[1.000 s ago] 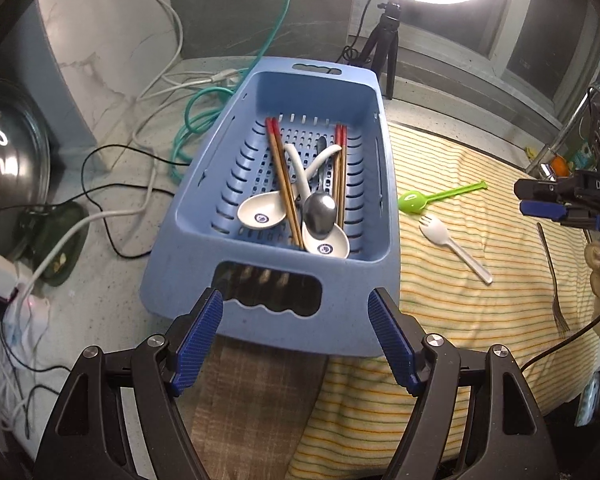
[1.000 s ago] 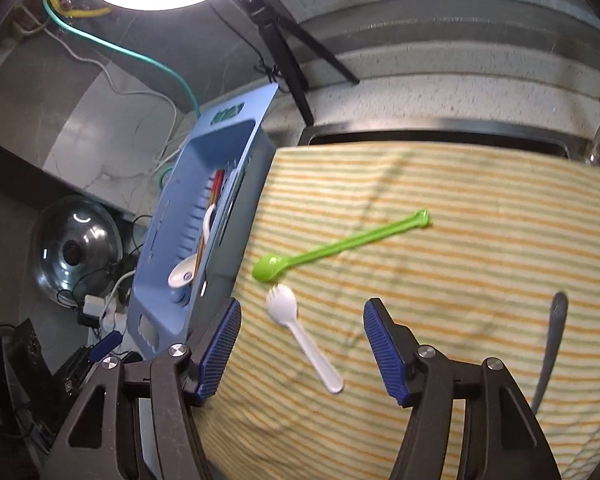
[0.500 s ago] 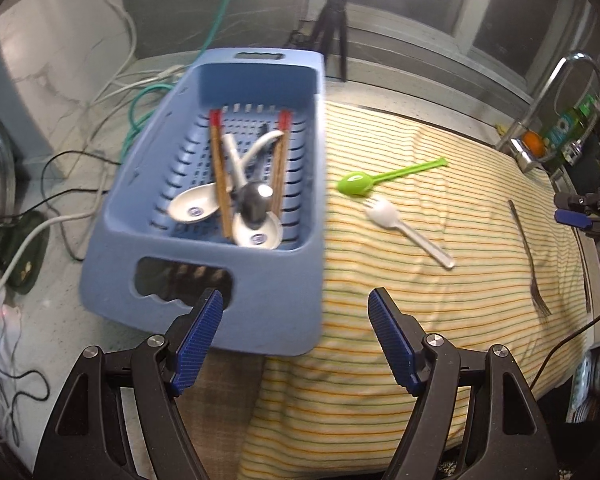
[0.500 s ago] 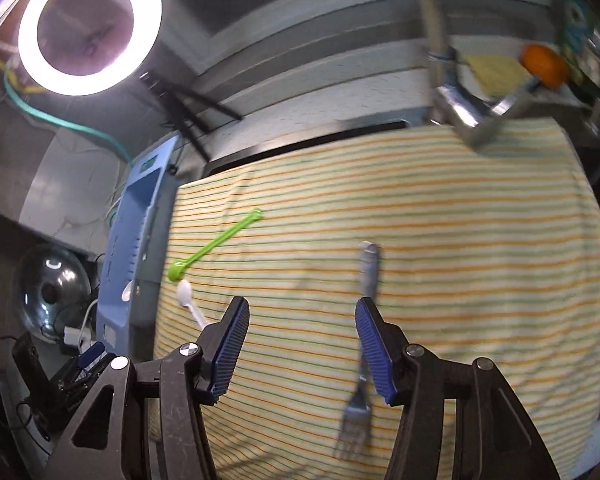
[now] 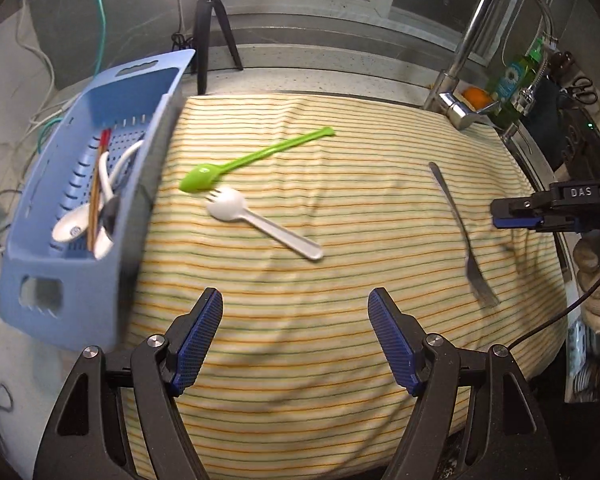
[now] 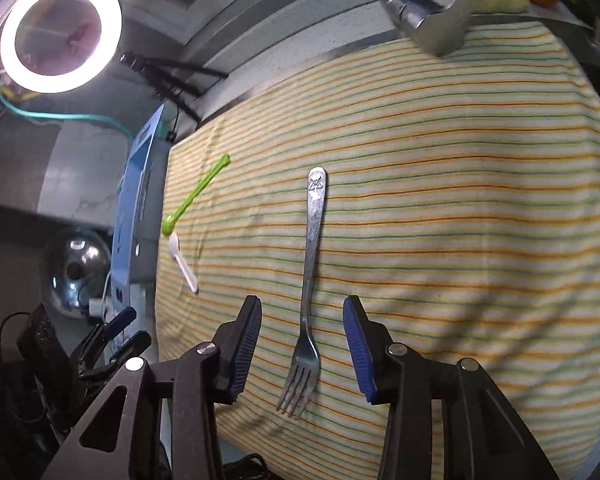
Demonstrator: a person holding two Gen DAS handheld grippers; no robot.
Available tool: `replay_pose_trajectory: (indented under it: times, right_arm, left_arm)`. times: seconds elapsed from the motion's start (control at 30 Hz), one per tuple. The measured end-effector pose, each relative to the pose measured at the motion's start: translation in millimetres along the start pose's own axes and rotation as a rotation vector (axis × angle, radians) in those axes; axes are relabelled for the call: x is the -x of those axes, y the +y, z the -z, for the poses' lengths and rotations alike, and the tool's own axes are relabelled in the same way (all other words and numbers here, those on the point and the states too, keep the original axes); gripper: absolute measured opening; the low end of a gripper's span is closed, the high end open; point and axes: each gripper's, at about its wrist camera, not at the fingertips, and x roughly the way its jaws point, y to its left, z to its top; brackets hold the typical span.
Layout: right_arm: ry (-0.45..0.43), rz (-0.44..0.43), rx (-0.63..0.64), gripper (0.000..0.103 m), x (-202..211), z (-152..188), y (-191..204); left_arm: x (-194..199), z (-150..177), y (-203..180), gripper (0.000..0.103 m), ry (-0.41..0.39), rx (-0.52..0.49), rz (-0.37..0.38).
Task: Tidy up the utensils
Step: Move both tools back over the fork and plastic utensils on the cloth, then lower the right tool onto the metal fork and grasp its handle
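The blue basket (image 5: 40, 280) holds chopsticks (image 5: 96, 184) and spoons (image 5: 70, 230).

On the striped cloth (image 5: 340, 352) a plastic spoon (image 5: 252, 159) lies just behind a plastic spork (image 5: 260, 224), both near the cloth's left edge; a metal fork (image 6: 309, 288) lies well to their right. Left of the cloth stands a utensil basket (image 5: 60, 280) holding chopsticks (image 5: 97, 188) and ceramic spoons (image 5: 70, 228). A faucet (image 5: 466, 76) rises behind the cloth's right corner
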Motion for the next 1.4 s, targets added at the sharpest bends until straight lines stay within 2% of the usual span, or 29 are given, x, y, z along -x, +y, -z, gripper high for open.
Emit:
replay_pose_trajectory:
  times: [0.07, 0.17, 0.33, 0.53, 0.6, 0.67, 0.8, 0.83, 1.1, 1.3, 1.37, 1.4]
  right_arm:
    - [0.034, -0.038, 0.035, 0.033, -1.5, -3.2, -0.4]
    - [0.067, -0.04, 0.1, 0.031, -6.5, -6.6, 1.5]
    - [0.131, -0.08, 0.135, 0.027, -21.0, -6.1, 1.9]
    - [0.168, -0.097, 0.146, 0.024, -35.0, -9.5, 0.0]
    - [0.176, -0.104, 0.141, 0.023, -38.2, -9.3, -2.3]
    - [0.184, -0.116, 0.127, 0.021, -40.2, -9.3, -5.5]
    - [0.187, -0.133, 0.119, 0.021, -40.8, -9.5, -8.5]
    - [0.188, -0.135, 0.117, 0.021, -41.0, -10.1, -8.1]
    - [0.185, -0.151, 0.119, 0.021, -37.6, -11.1, -11.5]
    - [0.194, -0.163, 0.113, 0.021, -44.2, -12.2, -8.6]
    - [0.196, -0.163, 0.11, 0.021, -46.4, -12.0, -7.2]
    - [0.197, -0.164, 0.11, 0.021, -47.4, -11.6, -6.4]
  left_arm:
    - [0.8, 8.1, -18.4, 0.075, -0.01, 0.038, 0.014]
    - [-1.6, 20.0, -47.6, 0.075, -0.01, 0.057, 0.016]
    - [-2.7, 32.7, -92.1, 0.075, -0.019, 0.049, 0.044]
    - [-18.5, 34.3, -123.7, 0.073, -0.008, 0.026, 0.082]
    - [-24.6, 34.0, -129.3, 0.069, -0.001, 0.019, 0.097]
    - [-29.7, 33.2, -132.5, 0.057, 0.008, 0.014, 0.104]
    - [-35.4, 32.1, -132.9, 0.051, 0.016, 0.016, 0.123]
    - [-36.9, 31.6, -133.3, 0.047, 0.022, 0.016, 0.126]
    - [-34.7, 33.0, -131.2, 0.046, 0.036, 0.008, 0.115]
    - [-40.8, 31.8, -141.4, 0.043, 0.052, -0.024, 0.146]
    - [-45.0, 31.2, -142.5, 0.032, 0.059, -0.029, 0.148]
    - [-47.4, 30.5, -142.3, 0.03, 0.062, -0.028, 0.149]
